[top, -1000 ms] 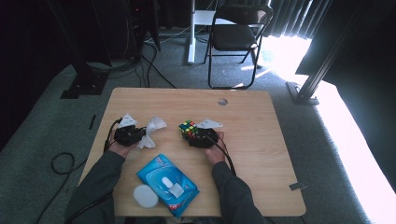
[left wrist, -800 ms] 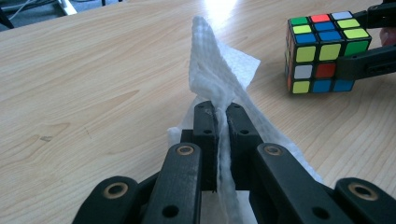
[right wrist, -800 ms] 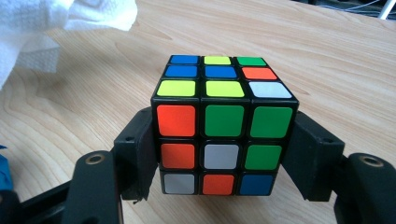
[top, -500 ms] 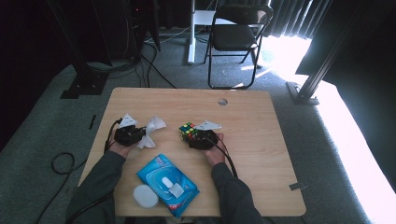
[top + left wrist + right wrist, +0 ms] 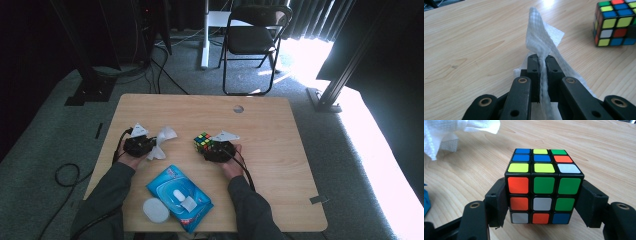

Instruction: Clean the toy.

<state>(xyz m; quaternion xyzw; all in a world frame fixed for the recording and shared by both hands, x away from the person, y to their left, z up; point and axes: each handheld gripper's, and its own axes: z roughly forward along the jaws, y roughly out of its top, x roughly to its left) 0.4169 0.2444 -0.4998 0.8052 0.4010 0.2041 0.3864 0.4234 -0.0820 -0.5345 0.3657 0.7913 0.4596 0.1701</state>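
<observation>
Found no readable text, label, brand, number or sign anywhere. Saw printing on the blue wipes pack (image 5: 179, 197) near the table's front edge, too small and blurred to read. Saw plain coloured stickers, unlettered, on the cube (image 5: 543, 185).

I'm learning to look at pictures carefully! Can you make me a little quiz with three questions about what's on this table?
1. True or false: the left hand-held gripper is pinching a white tissue.
2. What is clamped between the jaws of the right hand-held gripper? A) a ball B) a puzzle cube C) a cup
3. Fill in: the wipes pack lying near the table's front edge is coloured ____.

Key: 1 true. 2 B. 3 blue.
</observation>
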